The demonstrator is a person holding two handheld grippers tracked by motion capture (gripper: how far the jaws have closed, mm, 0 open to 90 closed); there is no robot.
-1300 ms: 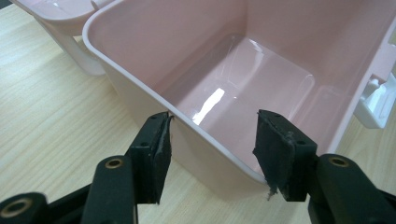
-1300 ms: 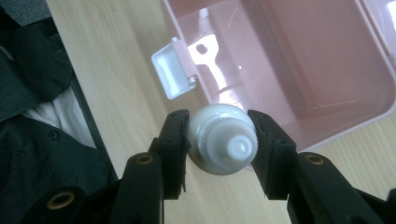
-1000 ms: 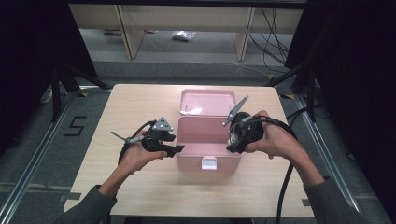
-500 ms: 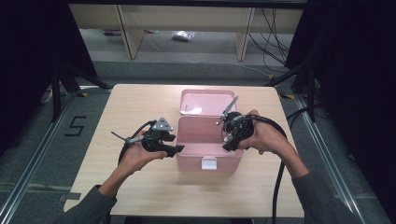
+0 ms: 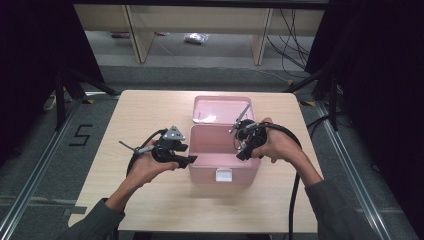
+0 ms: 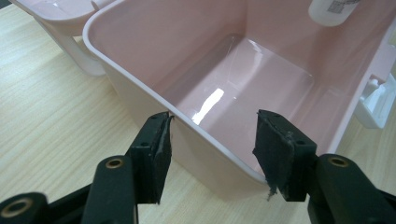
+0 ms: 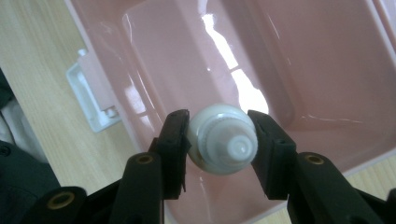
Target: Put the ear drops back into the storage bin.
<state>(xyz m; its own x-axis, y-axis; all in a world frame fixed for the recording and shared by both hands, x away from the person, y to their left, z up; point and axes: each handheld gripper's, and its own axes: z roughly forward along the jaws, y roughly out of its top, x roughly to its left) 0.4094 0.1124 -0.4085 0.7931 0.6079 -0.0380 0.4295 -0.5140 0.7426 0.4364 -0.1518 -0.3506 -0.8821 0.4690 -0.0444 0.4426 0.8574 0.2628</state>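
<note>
**Pink box open on the bench, white bottle pinched above it**

Pink plastic makes up the box [image 5: 223, 155], which sits near the middle of the light wooden bench [image 5: 125, 120], closer to the near edge than the far one. Its lid [image 5: 220, 110] lies thrown back toward the far edge, and a white latch [image 5: 223, 175] hangs on the wall facing me. The inside of the box is bare and glossy, with a bright glare on its floor.

My right gripper [image 7: 218, 140] has its jaws pinching a small white bottle [image 7: 223, 140] just behind its ribbed cap; the nozzle points straight at that gripper's camera. The bottle hangs over the open box, clear of its floor, with the latch showing off to the left in the right gripper view. In the high view, my right gripper [image 5: 248, 141] is over the right part of the box, close to its right wall.

My left gripper [image 6: 212, 154] has its jaws spread, holding nothing. They straddle the box's left wall: one jaw outside over the bench, the other over the inside. I cannot tell whether either pad touches the rim. In the high view this gripper [image 5: 189, 159] sits just beside the box's left side. Far up in the left gripper view, the bottle's white body [image 6: 332, 10] shows above the box.
</note>
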